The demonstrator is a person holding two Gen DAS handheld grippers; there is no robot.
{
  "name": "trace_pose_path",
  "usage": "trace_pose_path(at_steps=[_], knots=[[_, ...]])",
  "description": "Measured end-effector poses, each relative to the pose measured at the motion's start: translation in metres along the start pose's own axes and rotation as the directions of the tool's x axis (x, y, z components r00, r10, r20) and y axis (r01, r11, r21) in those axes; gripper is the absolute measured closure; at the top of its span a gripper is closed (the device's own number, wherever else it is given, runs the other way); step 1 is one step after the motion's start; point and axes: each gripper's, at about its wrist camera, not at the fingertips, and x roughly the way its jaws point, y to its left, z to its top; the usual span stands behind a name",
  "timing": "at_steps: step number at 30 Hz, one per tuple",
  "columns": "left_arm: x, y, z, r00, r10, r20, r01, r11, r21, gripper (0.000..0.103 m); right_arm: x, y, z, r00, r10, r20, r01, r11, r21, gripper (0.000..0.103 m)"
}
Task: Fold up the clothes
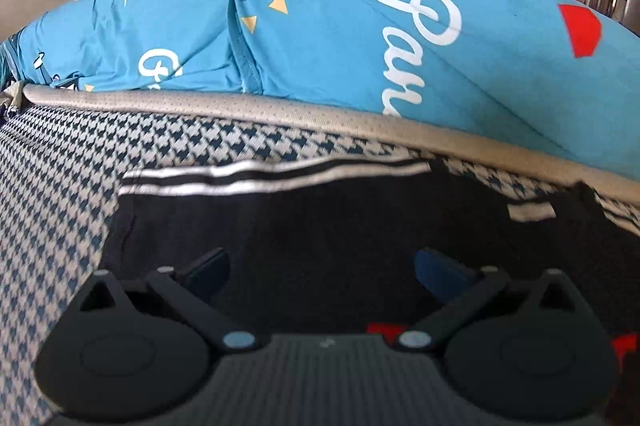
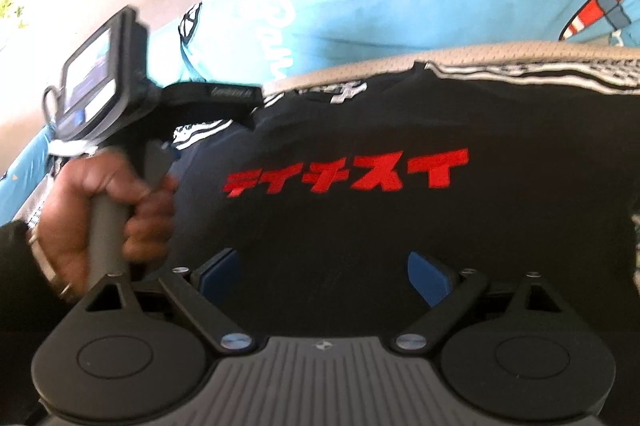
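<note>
We are working over a black T-shirt (image 2: 360,226) that is lying spread on a houndstooth-patterned surface (image 1: 60,186), with red lettering (image 2: 344,172) facing up and white-striped trim (image 1: 272,176) along its far edge. Our left gripper (image 1: 322,272) is hovering above the dark cloth with its fingers standing wide apart and nothing between them; our right gripper (image 2: 322,276) is likewise spread wide over the shirt, empty. In the right wrist view the left hand (image 2: 100,210) is wrapping around its tool's handle, beside the shirt's left side. We are judging the shirt to be light, soft and limp, so it will sag and bunch if lifted from the middle; pinching a striped sleeve hem or an outer edge should give cleaner control for a fold. Beyond a beige piped border (image 1: 280,110), a bright blue printed sheet (image 1: 340,38) is covering the background. We are seeing no baskets, boxes or other containers in either view.
</note>
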Motion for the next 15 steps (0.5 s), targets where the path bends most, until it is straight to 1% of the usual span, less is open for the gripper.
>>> trace_pose_path(at_steps=[1, 3, 5, 6, 8, 10, 12, 15], knots=[[-0.005, 0.002, -0.004, 1.000, -0.002, -0.004, 0.002, 1.000, 0.000, 0.000, -0.002, -0.001, 0.002, 1.000, -0.002, 0.009, 0.002, 1.000, 0.002, 0.012], [-0.014, 0.007, -0.013, 1.000, -0.011, -0.015, 0.012, 1.000, 0.004, 0.000, -0.006, -0.004, 0.005, 1.000, -0.004, 0.025, 0.004, 1.000, 0.009, 0.021], [-0.022, 0.010, -0.021, 1.000, -0.017, -0.024, 0.017, 1.000, 0.012, 0.000, -0.009, -0.007, 0.008, 0.999, -0.008, 0.035, 0.007, 1.000, 0.016, 0.026], [-0.027, 0.011, -0.026, 0.999, -0.019, -0.028, 0.020, 1.000, 0.017, 0.000, -0.011, -0.009, 0.010, 0.999, -0.011, 0.043, 0.010, 1.000, 0.021, 0.030], [-0.034, 0.011, -0.035, 0.999, -0.024, -0.032, 0.025, 0.999, 0.032, 0.000, -0.014, -0.013, 0.013, 0.998, -0.019, 0.053, 0.017, 0.999, 0.027, 0.037], [-0.041, 0.011, -0.043, 0.999, -0.029, -0.034, 0.030, 0.998, 0.049, 0.000, -0.018, -0.018, 0.015, 0.998, -0.027, 0.064, 0.025, 0.999, 0.035, 0.039], [-0.046, 0.010, -0.048, 0.999, -0.034, -0.037, 0.036, 0.997, 0.061, 0.000, -0.021, -0.023, 0.017, 0.997, -0.036, 0.073, 0.034, 0.999, 0.039, 0.044], [-0.053, 0.009, -0.058, 0.998, -0.047, -0.047, 0.050, 0.997, 0.067, 0.000, -0.028, -0.032, 0.020, 0.995, -0.050, 0.086, 0.046, 0.998, 0.046, 0.044]])
